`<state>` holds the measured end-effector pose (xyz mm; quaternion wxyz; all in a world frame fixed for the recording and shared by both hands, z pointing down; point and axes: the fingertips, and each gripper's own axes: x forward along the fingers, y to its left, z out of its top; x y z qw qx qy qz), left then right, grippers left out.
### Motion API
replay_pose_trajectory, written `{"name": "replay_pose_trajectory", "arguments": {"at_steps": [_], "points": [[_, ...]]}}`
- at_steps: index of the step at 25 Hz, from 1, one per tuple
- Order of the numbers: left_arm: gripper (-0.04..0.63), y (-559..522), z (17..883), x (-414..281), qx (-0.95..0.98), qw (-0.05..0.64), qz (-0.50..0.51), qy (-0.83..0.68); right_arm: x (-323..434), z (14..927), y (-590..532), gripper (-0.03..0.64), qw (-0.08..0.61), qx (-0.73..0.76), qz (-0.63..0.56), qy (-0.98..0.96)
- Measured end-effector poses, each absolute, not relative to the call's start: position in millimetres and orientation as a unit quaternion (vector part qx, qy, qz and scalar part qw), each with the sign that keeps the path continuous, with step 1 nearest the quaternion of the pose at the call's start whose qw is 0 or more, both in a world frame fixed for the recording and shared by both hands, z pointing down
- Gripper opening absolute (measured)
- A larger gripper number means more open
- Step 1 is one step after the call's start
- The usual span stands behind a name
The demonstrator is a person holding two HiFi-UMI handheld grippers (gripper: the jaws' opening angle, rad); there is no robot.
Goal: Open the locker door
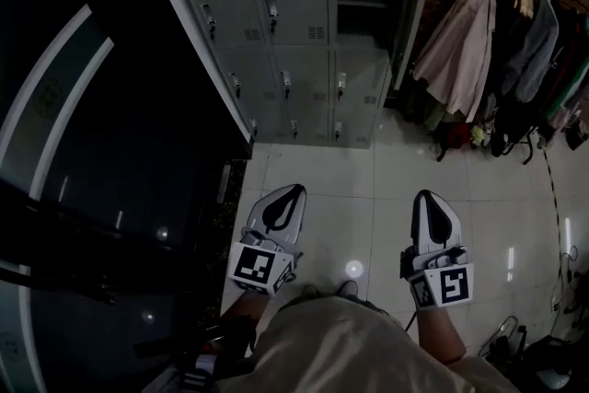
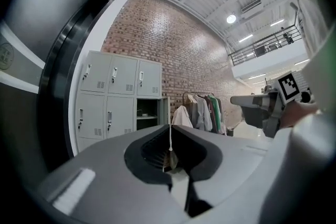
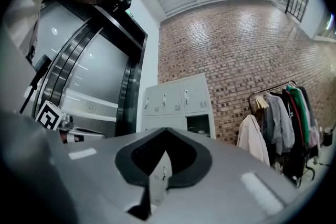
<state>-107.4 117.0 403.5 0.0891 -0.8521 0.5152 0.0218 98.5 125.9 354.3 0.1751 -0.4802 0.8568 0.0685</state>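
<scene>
Lockers (image 1: 276, 23) cut off at top; open compartment (image 1: 361, 9) too dark.

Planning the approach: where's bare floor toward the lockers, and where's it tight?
Free: tile floor in front of the lockers, out past the open locker door. Crowded: hanging clothes along the right, cables at lower right.

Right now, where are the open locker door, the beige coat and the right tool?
open locker door (image 1: 409, 26): head view, middle of the swung-out panel.
beige coat (image 1: 457, 41): head view, middle of its cloth.
right tool (image 1: 427, 198): head view, tips of its shut jaws.
</scene>
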Motion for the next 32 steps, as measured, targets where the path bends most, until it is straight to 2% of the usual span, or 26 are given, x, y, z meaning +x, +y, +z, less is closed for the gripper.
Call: {"name": "replay_pose_trajectory", "arguments": {"at_steps": [7,32], "points": [[0.018,137,396,-117,-0.856,0.089,0.026,0.508,85,361,143,0.0,0.153,-0.488,0.058,0.858],[0.018,154,385,-126,-0.864,0.089,0.024,0.494,72,353,158,0.0,0.154,-0.499,0.035,0.852]]}}
